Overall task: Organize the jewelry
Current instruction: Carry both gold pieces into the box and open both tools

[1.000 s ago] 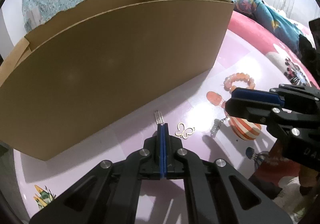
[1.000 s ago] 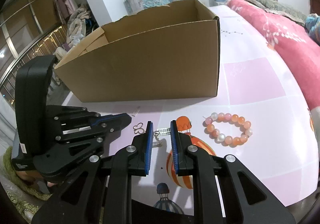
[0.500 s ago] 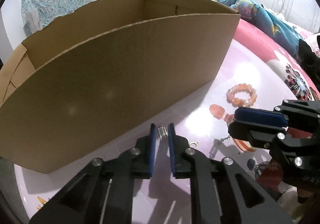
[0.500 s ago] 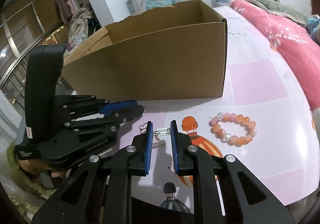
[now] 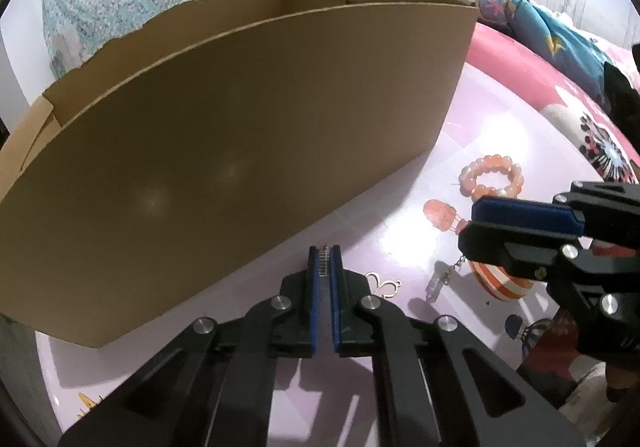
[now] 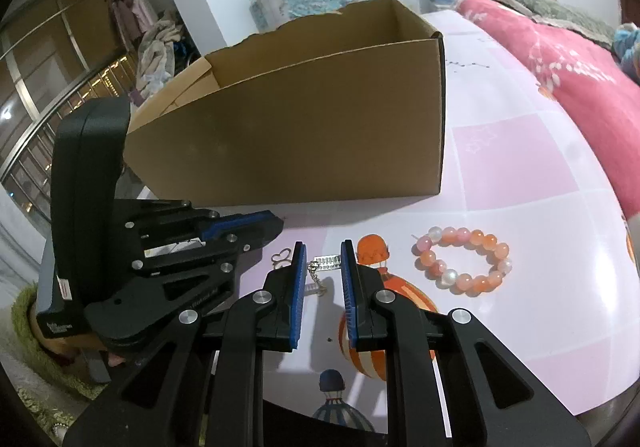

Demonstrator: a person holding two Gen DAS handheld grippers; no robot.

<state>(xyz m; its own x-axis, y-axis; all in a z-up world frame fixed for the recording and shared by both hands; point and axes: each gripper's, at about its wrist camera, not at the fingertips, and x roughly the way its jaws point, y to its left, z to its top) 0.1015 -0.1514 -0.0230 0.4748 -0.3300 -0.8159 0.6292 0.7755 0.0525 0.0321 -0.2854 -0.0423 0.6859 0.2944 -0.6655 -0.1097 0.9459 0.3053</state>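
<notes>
The left fingers are seen from behind at the lower centre of the left wrist view. They are all but closed, and a small silver ladder charm is pinched between the blue pads. The charm's long axis runs along the fingers, and its far end is pointed straight at the cardboard box.

The brown wall of that box is met just beyond the fingertips and fills the upper left and centre of the frame. Its open top lies above the charm, so a lift over the rim is judged to be called for. Of the two hands, the left is judged nearer the box.

Just right of the fingers, a thin butterfly charm is seen flat on the pink table.

In the right wrist view, the right fingers are held a little apart at the lower centre. A flat silver tag is spanned crosswise between their tips and appears to be gripped by its ends, with a short chain hung beneath it.

Further right, a bead bracelet of orange and pale pink beads lies on the table, well apart from both hands.
</notes>
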